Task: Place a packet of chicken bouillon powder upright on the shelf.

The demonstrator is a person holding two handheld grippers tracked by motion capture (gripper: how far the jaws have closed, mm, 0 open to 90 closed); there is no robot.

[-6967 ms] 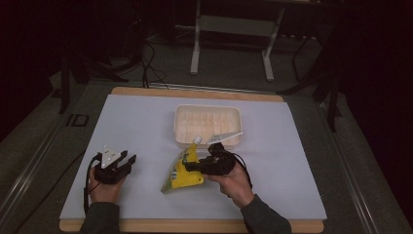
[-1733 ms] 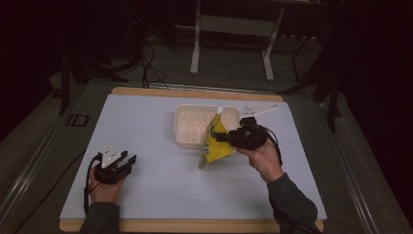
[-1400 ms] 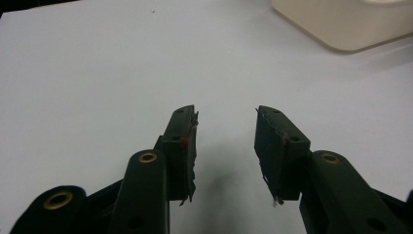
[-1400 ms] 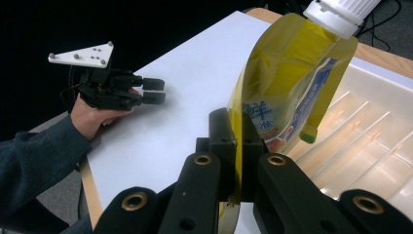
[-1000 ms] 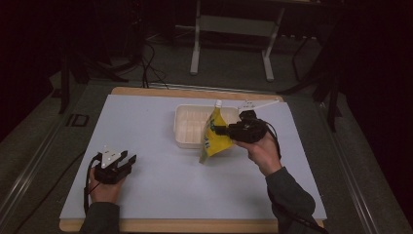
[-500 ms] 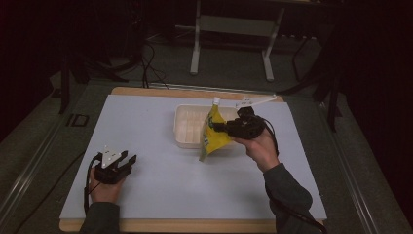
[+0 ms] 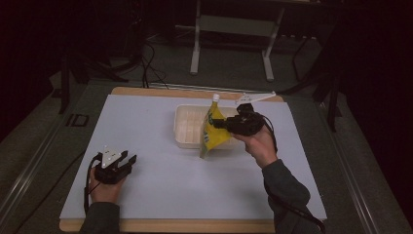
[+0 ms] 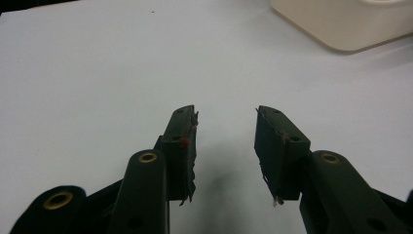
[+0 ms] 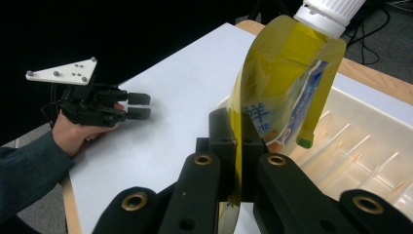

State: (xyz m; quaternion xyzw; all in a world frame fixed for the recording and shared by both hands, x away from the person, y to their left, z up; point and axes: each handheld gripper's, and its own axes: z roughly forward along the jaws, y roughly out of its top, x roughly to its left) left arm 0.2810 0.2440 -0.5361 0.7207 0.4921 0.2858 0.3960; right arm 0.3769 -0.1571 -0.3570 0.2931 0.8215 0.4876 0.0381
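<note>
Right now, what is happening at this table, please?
A person works with a tool in each hand. The right tool is shut on a yellow pouch with a white cap, holding it upright over the pale plastic tray. The left tool is open, holds nothing, and rests on the white table.

Yellow pouch (image 7: 215,130) — soft, translucent spouted bag with a white ribbed screw cap (image 9: 329,12) at its top and blue and white print on its face. Held off the surface, upright with a slight lean, cap uppermost, its flat lower edge pinched. Position: above the near right part of the white tray (image 7: 187,127) — its bottom corner hangs past the tray's front rim.
</note>
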